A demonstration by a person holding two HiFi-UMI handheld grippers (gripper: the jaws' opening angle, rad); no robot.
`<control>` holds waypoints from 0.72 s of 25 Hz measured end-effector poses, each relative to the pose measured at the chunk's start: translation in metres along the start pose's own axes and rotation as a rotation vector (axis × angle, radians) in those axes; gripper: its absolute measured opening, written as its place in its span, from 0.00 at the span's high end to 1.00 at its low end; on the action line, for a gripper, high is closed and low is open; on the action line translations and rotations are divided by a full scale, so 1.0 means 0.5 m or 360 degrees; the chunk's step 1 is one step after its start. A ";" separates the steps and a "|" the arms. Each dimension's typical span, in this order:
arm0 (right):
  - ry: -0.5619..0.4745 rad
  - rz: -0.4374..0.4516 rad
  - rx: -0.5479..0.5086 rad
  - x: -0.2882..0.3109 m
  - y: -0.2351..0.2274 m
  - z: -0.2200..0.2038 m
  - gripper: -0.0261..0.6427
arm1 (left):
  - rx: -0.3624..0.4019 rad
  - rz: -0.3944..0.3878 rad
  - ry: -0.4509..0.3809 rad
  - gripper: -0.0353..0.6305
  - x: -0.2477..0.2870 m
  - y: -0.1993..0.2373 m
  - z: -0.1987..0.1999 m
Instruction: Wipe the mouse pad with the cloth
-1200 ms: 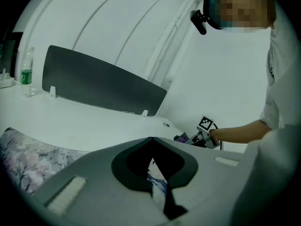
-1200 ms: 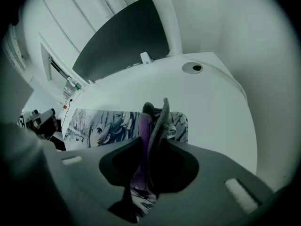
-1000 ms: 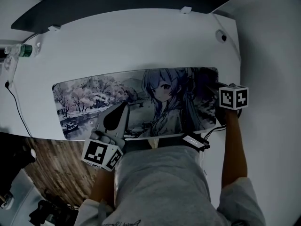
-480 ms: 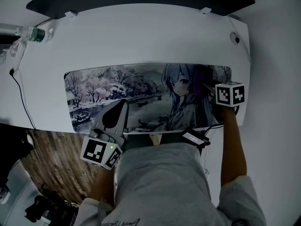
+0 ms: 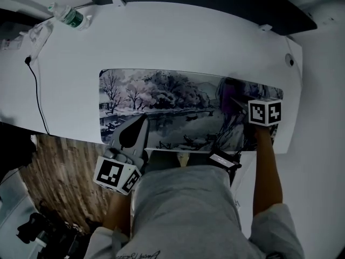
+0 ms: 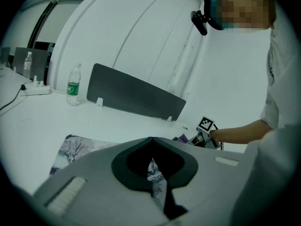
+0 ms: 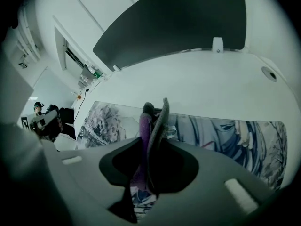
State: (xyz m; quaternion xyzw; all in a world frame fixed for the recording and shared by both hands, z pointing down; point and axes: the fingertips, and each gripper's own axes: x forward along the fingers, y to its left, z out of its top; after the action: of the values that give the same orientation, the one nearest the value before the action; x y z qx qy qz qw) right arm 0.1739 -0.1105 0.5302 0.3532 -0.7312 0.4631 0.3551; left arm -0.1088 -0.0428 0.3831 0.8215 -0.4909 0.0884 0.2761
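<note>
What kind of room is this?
Probably an office: a long white desk with a dark divider panel along its back, a big picture mouse pad on it, and a water bottle near a power strip.

Head view: cloth (image 5: 227,88) mostly hid by right gripper (image 5: 240,102), mouse pad (image 5: 161,96) R end too; bottle (image 5: 67,16) label too small to read.

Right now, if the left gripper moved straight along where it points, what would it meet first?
Probably the long printed mouse pad, lying just below and ahead of the left gripper; depth is unclear.

White desk (image 5: 188,36) bears mouse pad (image 5: 161,96), bottle (image 5: 67,16).
</note>
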 end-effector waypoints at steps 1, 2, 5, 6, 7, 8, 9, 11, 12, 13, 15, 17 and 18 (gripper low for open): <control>0.0003 0.0016 0.0000 0.011 0.017 0.004 0.82 | -0.0004 0.0012 -0.0006 0.92 -0.010 0.013 0.001; 0.0006 0.0026 -0.0004 0.021 0.033 0.008 0.82 | -0.0009 0.0025 -0.0011 0.92 -0.020 0.025 0.001; 0.0018 0.0037 -0.0026 0.048 0.074 0.018 0.82 | -0.0026 0.0057 -0.0022 0.92 -0.048 0.056 0.001; 0.0022 0.0053 -0.0025 0.057 0.091 0.022 0.82 | -0.0032 0.0066 -0.0026 0.92 -0.057 0.066 0.000; 0.0024 0.0071 -0.0026 0.065 0.107 0.026 0.82 | -0.0039 0.0076 -0.0030 0.92 -0.065 0.075 0.000; 0.0029 0.0084 -0.0032 0.073 0.121 0.030 0.82 | -0.0046 0.0086 -0.0034 0.92 -0.073 0.083 -0.001; 0.0035 0.0094 -0.0040 0.082 0.134 0.035 0.82 | -0.0053 0.0097 -0.0039 0.92 -0.080 0.092 -0.002; 0.0044 0.0114 -0.0058 0.098 0.158 0.043 0.82 | -0.0066 0.0115 -0.0045 0.92 -0.094 0.107 -0.005; 0.0046 0.0125 -0.0065 0.106 0.171 0.047 0.82 | -0.0071 0.0120 -0.0045 0.92 -0.100 0.114 -0.007; 0.0047 0.0135 -0.0073 0.115 0.184 0.051 0.82 | -0.0076 0.0125 -0.0044 0.92 -0.106 0.119 -0.010; 0.0048 0.0153 -0.0094 0.131 0.212 0.059 0.82 | -0.0086 0.0138 -0.0045 0.92 -0.118 0.130 -0.014; 0.0050 0.0173 -0.0124 0.149 0.242 0.070 0.82 | -0.0095 0.0158 -0.0051 0.92 -0.130 0.142 -0.017; 0.0053 0.0187 -0.0139 0.158 0.258 0.075 0.82 | -0.0099 0.0169 -0.0055 0.92 -0.137 0.149 -0.018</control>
State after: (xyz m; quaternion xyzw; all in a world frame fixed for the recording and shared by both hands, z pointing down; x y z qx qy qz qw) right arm 0.0181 -0.1188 0.5300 0.2863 -0.7642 0.4565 0.3544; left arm -0.2057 -0.0134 0.3895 0.7868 -0.5410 0.0733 0.2878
